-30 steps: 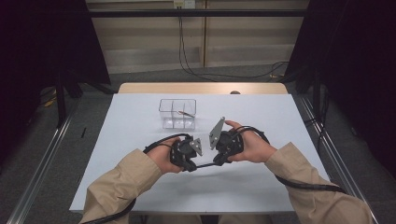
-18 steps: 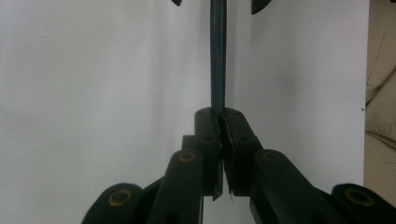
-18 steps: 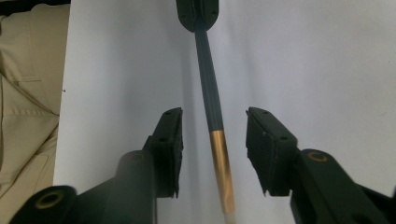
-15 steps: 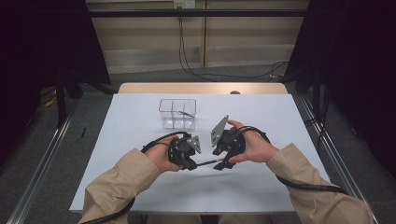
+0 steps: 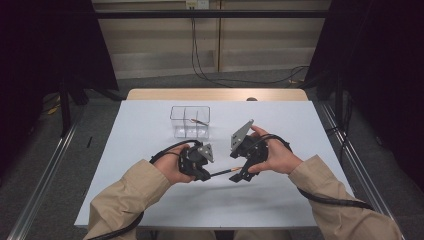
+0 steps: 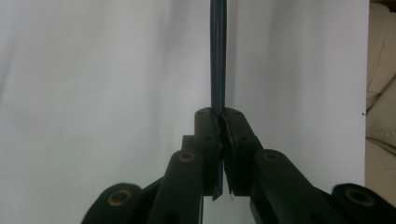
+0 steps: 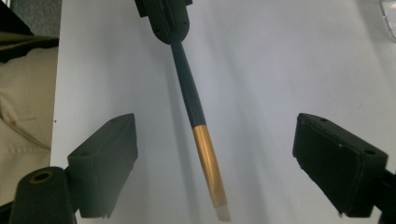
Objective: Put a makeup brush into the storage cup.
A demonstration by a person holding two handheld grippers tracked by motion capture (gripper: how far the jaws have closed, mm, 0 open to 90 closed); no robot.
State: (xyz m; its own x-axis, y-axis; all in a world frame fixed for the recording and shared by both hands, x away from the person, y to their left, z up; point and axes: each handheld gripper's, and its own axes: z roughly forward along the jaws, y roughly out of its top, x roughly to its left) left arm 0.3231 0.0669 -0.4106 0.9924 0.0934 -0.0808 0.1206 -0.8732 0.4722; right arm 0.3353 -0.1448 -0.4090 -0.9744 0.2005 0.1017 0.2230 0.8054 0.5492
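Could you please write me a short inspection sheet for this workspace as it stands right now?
Surface: white table top, with a bare wooden strip at the far edge.
Job's things: dark slim brush with gold ferrule; clear plastic compartment box holding another slim stick.
Clutter: nothing seen.
Grippers: left tool shut on the brush handle; right tool open, its jaws have just been opening, brush tip between them untouched.
Cables: black cable trails from each tool; more cables on the floor behind.
Surroundings: dark curtains, metal floor rails.
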